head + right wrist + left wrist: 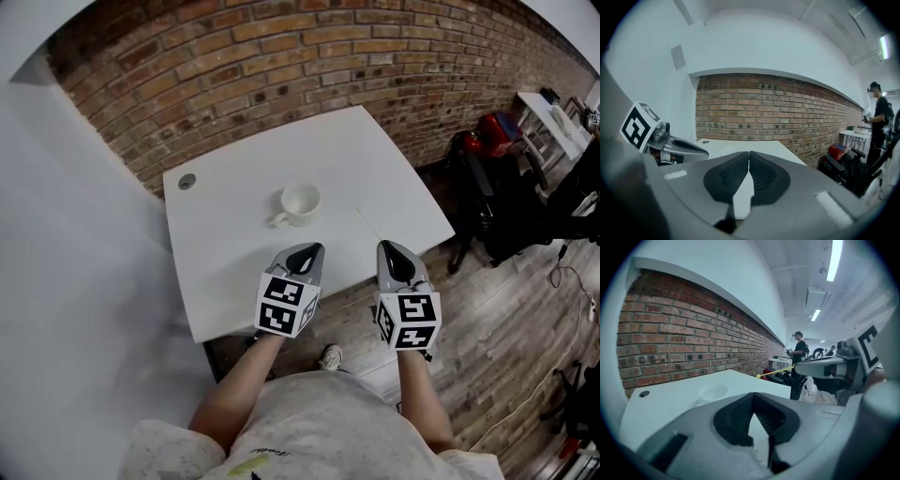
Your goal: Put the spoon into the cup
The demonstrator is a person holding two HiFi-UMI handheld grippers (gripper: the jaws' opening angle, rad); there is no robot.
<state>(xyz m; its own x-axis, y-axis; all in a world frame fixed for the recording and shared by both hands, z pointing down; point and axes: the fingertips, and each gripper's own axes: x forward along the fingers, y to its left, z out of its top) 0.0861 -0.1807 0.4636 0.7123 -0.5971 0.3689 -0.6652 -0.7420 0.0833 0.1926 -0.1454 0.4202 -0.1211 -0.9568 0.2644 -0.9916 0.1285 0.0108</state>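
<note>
Left tongs (312, 249) and right tongs (389, 247) hang clenched, empty, at the near edge of the table (225, 220); cup (300, 203) beyond.

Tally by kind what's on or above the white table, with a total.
Cup: 1
Grippers: 2, the left gripper and the right gripper
Round cap: 1
Spoon: not clear enough to count
Total: 4
</note>
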